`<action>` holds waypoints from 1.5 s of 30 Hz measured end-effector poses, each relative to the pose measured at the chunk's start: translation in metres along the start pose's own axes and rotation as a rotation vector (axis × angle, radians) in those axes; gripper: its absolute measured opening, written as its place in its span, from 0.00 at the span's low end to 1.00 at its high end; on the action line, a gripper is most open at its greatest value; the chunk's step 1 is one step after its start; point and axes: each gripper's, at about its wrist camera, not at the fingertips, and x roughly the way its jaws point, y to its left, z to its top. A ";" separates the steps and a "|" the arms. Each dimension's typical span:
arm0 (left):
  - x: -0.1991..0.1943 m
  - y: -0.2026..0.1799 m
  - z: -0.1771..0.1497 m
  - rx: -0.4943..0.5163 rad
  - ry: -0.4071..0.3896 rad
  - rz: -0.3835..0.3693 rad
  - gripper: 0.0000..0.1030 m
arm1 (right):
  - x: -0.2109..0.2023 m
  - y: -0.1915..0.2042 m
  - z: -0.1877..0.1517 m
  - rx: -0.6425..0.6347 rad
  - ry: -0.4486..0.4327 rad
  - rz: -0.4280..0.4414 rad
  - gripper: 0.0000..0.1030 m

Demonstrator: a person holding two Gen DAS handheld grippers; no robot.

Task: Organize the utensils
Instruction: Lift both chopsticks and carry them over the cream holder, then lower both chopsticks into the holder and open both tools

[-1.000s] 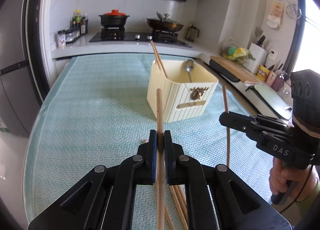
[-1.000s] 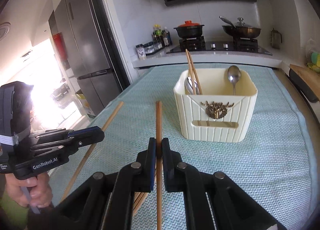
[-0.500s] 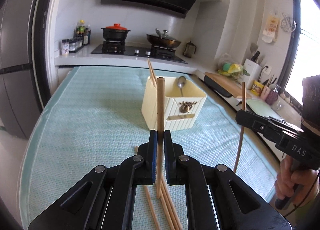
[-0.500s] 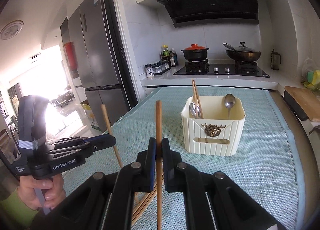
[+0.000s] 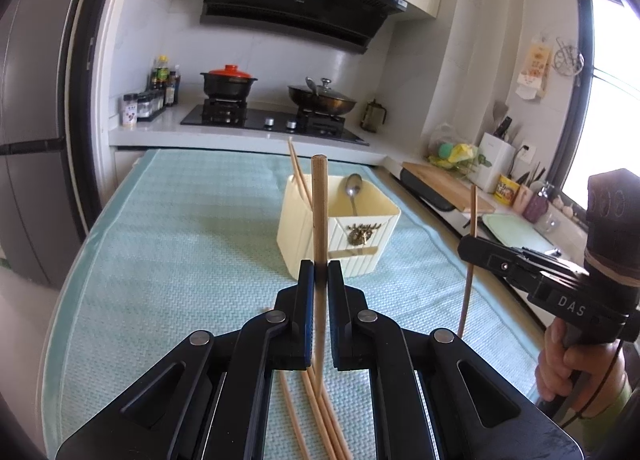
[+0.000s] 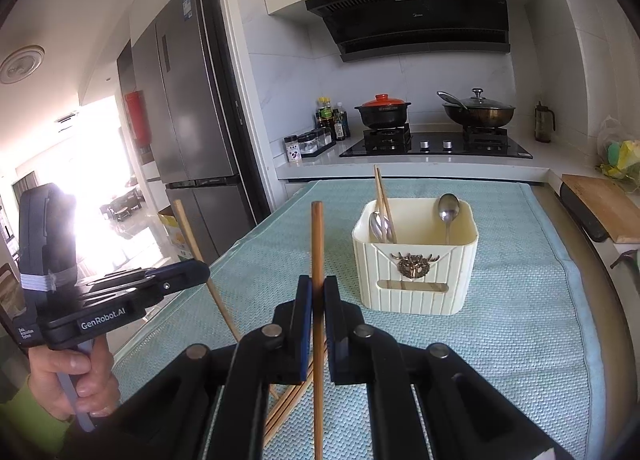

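My left gripper (image 5: 319,272) is shut on a wooden chopstick (image 5: 319,212) held upright above the table. My right gripper (image 6: 318,288) is shut on another chopstick (image 6: 317,244), also upright. Each gripper shows in the other's view: the right one (image 5: 464,248) at the right, the left one (image 6: 204,270) at the left. A cream utensil holder (image 5: 340,236) (image 6: 416,260) stands ahead on the mat. It holds two chopsticks (image 6: 382,200) and spoons (image 6: 448,208). Several loose chopsticks (image 5: 320,412) lie on the mat below my grippers.
A teal mat (image 5: 180,228) covers the table. A stove with a red-lidded pot (image 5: 228,82) and a wok (image 5: 322,100) stands behind. A fridge (image 6: 192,108) is at the left. A cutting board (image 5: 444,184) and counter items lie to the right.
Both grippers have risen and tilted up with their chopsticks, so the holder looks smaller and farther away. More loose chopsticks show below.
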 end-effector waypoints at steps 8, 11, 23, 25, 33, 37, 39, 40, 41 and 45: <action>-0.007 -0.002 0.022 0.000 -0.030 -0.010 0.04 | -0.006 -0.006 0.009 0.004 -0.015 -0.016 0.06; -0.003 -0.004 0.032 0.003 -0.033 -0.015 0.04 | -0.010 -0.009 0.013 0.007 -0.030 -0.022 0.06; 0.006 -0.015 0.074 0.031 -0.071 -0.038 0.04 | -0.017 -0.034 0.043 0.028 -0.060 -0.023 0.06; 0.009 -0.017 0.086 0.035 -0.083 -0.039 0.04 | -0.016 -0.038 0.055 0.018 -0.074 -0.029 0.06; 0.031 -0.030 0.145 0.056 -0.145 -0.055 0.04 | -0.007 -0.052 0.128 -0.003 -0.176 -0.032 0.06; 0.057 -0.038 0.166 0.083 -0.170 -0.022 0.04 | 0.014 -0.060 0.158 -0.008 -0.225 -0.058 0.06; 0.072 -0.038 0.172 0.085 -0.169 -0.011 0.04 | 0.026 -0.065 0.167 -0.021 -0.257 -0.077 0.06; 0.080 -0.038 0.174 0.087 -0.166 -0.006 0.04 | 0.032 -0.067 0.170 -0.025 -0.272 -0.082 0.06; 0.088 -0.038 0.175 0.089 -0.163 0.001 0.04 | 0.039 -0.069 0.173 -0.032 -0.284 -0.093 0.06; 0.123 -0.032 0.173 0.081 -0.142 0.025 0.04 | 0.071 -0.082 0.175 -0.031 -0.288 -0.115 0.06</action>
